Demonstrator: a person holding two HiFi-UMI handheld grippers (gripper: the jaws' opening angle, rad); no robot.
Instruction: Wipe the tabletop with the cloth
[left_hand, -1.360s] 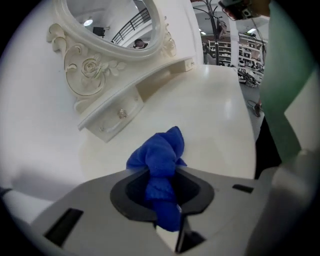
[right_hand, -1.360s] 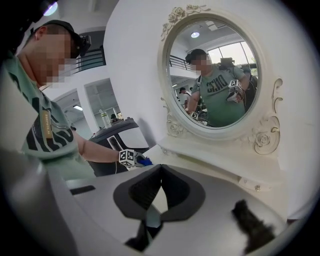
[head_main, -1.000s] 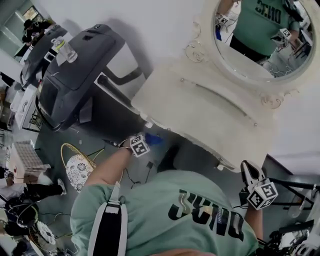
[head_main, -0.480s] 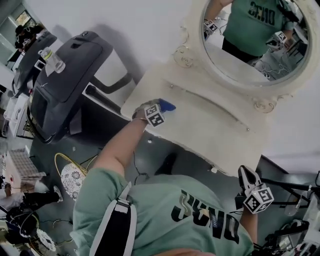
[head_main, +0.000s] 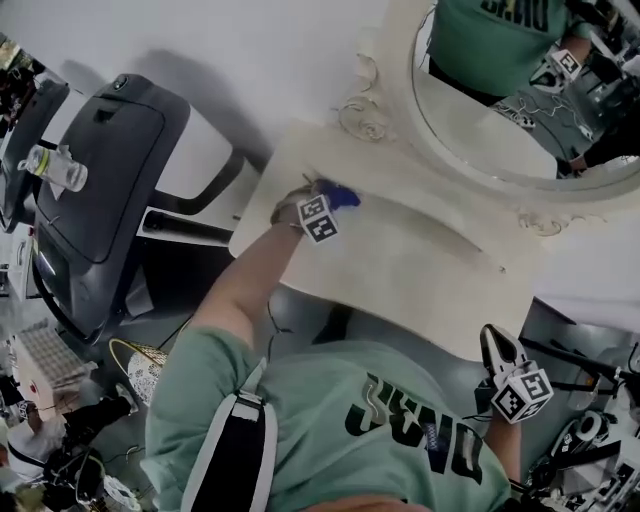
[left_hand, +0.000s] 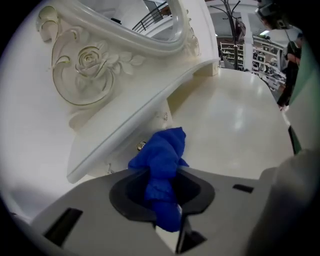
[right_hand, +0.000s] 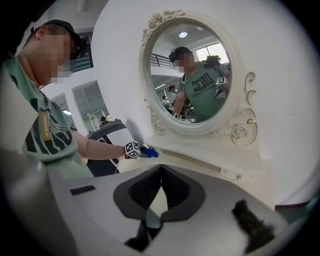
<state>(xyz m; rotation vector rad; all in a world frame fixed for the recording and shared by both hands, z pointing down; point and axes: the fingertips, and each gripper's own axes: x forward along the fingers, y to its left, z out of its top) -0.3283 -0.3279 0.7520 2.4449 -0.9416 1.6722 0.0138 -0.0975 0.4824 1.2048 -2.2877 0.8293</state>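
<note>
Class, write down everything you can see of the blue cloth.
The cloth is bright blue, soft fabric, bunched into a crumpled wad. The left gripper is shut on it, one end poking out past the jaws. It is over the left end of the white tabletop, near the back ledge; contact is unclear.

— What carries everything here?
— A cream worktop with a glossy top that catches the room's light.
— And what is on it?
— Along the back runs a raised shelf, with a small knob under its edge. An oval mirror in a carved rose frame stands above. A bunched blue cloth is at the left rear, just in front of that shelf. I cannot tell whether it touches the surface.
</note>
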